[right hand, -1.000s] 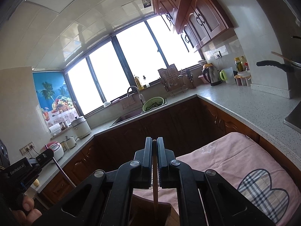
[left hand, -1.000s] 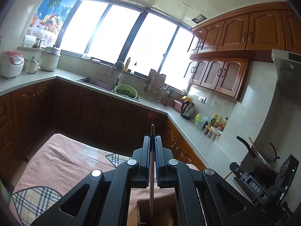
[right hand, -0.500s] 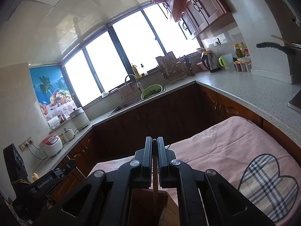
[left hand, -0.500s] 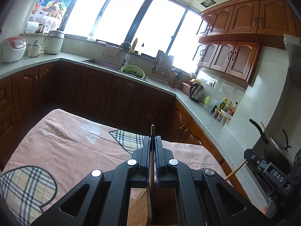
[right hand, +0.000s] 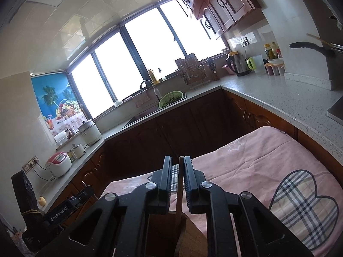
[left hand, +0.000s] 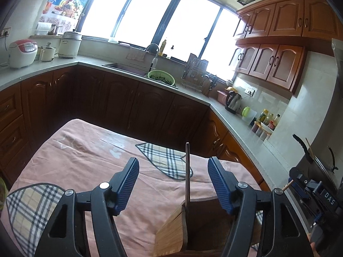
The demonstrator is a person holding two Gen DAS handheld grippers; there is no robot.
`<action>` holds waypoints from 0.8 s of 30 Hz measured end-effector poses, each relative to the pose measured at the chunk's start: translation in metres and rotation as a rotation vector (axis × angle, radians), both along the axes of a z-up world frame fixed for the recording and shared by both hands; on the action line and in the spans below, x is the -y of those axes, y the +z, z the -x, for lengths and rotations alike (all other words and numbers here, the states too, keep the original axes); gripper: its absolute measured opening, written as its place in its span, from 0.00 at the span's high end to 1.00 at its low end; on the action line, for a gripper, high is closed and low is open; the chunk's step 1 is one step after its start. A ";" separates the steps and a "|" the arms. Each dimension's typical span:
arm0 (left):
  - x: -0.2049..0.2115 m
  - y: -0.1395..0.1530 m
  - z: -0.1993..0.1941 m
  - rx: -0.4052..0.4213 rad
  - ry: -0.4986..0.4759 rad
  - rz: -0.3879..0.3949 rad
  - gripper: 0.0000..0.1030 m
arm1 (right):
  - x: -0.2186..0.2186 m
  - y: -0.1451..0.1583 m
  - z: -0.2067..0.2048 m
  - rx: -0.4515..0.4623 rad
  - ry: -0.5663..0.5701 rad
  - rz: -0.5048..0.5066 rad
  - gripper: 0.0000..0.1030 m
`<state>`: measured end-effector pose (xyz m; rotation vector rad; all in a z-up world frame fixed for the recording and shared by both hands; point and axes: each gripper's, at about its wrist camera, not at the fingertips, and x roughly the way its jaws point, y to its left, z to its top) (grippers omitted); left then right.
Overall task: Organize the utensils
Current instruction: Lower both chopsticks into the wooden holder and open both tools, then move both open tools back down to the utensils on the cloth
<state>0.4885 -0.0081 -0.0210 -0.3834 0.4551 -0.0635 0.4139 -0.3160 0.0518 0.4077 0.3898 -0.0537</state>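
Observation:
A wooden utensil holder [left hand: 171, 231] stands on the pink cloth just under both grippers. In the left wrist view a thin dark metal handle [left hand: 187, 171] rises upright out of the holder. My left gripper [left hand: 173, 182] is opening wide around it, and neither blue pad touches it. In the right wrist view a slim wooden stick [right hand: 179, 184] stands in the same holder [right hand: 163, 231]. My right gripper [right hand: 178, 171] is opening around it. A narrow gap shows on the stick's left side, and its right side lies close to the pad.
The table carries a pink cloth [left hand: 90, 160] with plaid heart patches [right hand: 300, 201]. Dark wooden cabinets and a grey L-shaped counter [right hand: 278, 98] surround it, with a sink, a green colander [left hand: 161, 77], a kettle and jars. A black pan handle [left hand: 302, 147] juts out at the right.
Both grippers, shut on their utensil handles before, now have their jaws apart, the left widely, the right slightly. Both views have dipped toward the table, and the handles stand in the holder.

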 end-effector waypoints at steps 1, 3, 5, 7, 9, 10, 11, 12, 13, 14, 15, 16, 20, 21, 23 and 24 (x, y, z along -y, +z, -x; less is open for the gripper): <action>0.000 0.001 0.003 -0.006 -0.005 0.006 0.31 | 0.001 0.001 0.002 0.004 0.001 -0.006 0.56; -0.002 0.003 0.011 -0.017 -0.010 0.016 0.24 | 0.002 0.002 0.009 0.012 0.001 -0.015 0.47; -0.002 0.005 0.022 -0.024 -0.017 0.011 0.23 | 0.003 0.005 0.016 0.014 0.003 -0.022 0.44; -0.004 0.008 0.035 -0.035 -0.017 -0.001 0.23 | 0.004 0.006 0.025 0.020 0.008 -0.028 0.35; -0.008 0.009 0.051 -0.044 -0.017 0.000 0.22 | 0.004 0.007 0.037 0.022 0.005 -0.026 0.32; -0.009 0.011 0.058 -0.051 -0.021 0.000 0.22 | 0.004 0.006 0.043 0.020 0.006 -0.026 0.32; -0.012 0.011 0.066 -0.062 -0.022 -0.002 0.22 | 0.004 0.006 0.049 0.014 0.009 -0.027 0.32; -0.014 0.012 0.075 -0.071 -0.027 -0.004 0.21 | 0.004 0.005 0.055 0.007 0.012 -0.030 0.32; -0.015 0.013 0.083 -0.077 -0.033 -0.008 0.21 | 0.003 0.003 0.061 -0.001 0.015 -0.031 0.32; -0.016 0.014 0.092 -0.083 -0.029 -0.015 0.20 | 0.003 0.001 0.067 -0.010 0.018 -0.032 0.31; -0.017 0.015 0.101 -0.089 -0.021 -0.021 0.18 | 0.002 -0.001 0.074 -0.019 0.020 -0.033 0.31; -0.018 0.016 0.110 -0.094 -0.015 -0.026 0.16 | 0.001 -0.004 0.080 -0.027 0.022 -0.032 0.31; -0.019 0.020 0.146 -0.117 -0.015 -0.052 0.11 | -0.003 -0.012 0.103 -0.062 0.032 -0.037 0.31; -0.021 0.020 0.153 -0.122 -0.020 -0.055 0.10 | -0.005 -0.015 0.109 -0.070 0.037 -0.038 0.31; -0.023 0.022 0.169 -0.129 -0.025 -0.058 0.10 | -0.009 -0.018 0.119 -0.087 0.047 -0.033 0.29; -0.023 0.023 0.177 -0.134 -0.024 -0.063 0.10 | -0.011 -0.019 0.124 -0.092 0.052 -0.029 0.28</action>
